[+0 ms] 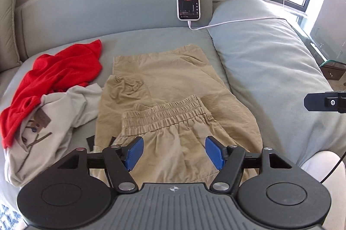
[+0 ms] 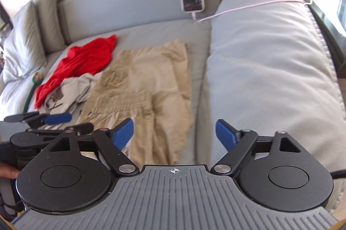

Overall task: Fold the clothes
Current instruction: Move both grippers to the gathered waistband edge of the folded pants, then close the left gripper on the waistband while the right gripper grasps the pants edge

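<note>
Nearest the lens, the left gripper hung over the khaki trousers, its jaws apart and empty. The right gripper was likewise wide and held nothing. On the bed the trousers lay flat with the elastic waistband doubled over the legs, so one fold looked done. The red garment and the beige printed top beside them remained crumpled, apparently unfolded.
</note>
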Demonstrator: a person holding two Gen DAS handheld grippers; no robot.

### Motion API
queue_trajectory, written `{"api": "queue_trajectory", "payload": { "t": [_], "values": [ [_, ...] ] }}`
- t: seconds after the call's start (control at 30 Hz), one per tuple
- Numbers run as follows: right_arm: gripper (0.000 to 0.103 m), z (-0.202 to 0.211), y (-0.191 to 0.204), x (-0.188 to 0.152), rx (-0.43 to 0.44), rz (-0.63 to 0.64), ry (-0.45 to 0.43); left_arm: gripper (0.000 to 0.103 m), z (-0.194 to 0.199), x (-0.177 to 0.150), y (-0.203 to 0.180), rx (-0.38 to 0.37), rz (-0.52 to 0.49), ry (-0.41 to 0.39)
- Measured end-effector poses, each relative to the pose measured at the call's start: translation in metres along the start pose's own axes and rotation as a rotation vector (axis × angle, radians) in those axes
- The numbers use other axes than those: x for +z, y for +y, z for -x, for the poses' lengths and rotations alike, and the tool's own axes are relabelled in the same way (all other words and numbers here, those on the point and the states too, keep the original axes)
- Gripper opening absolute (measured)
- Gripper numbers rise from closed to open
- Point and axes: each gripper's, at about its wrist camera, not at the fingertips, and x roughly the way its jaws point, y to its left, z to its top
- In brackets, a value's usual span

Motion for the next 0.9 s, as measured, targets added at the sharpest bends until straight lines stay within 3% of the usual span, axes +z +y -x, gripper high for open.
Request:
{"api": "queue_trajectory", "payload": {
  "t": [0.17, 0.43, 0.5, 0.67, 0.77, 0.9],
  "values": [
    [0.085, -0.031, -0.017, 0.007, 0.006, -0.024, 0.023, 0.064, -0.025, 0.006, -0.003, 0.013, 0.0, 0.014],
    [0.082, -0.098, -0.023, 0.027, 0.099, -0.041, 0.053, 0.056, -0.059, 0.032, 0.001, 0.018, -0.032, 0.022],
    [0.078, -0.112, -0.027, 0.037, 0.129, -0.058, 0.05, 0.04, -0.07, 0.041, 0.002, 0.007, -0.024, 0.033],
    [0.071, -0.15, -0.034, 0.064, 0.202, -0.106, 0.029, 0.024, -0.101, 0.053, -0.005, -0.014, -0.07, 0.06],
    [0.067, -0.179, -0.038, 0.079, 0.229, -0.136, 0.026, 0.007, -0.128, 0.052, -0.01, -0.058, -0.118, 0.145],
    [0.065, -0.226, -0.048, 0.097, 0.22, -0.172, 0.04, 0.004, -0.138, 0.048, -0.017, -0.054, -0.197, 0.154]
  ]
}}
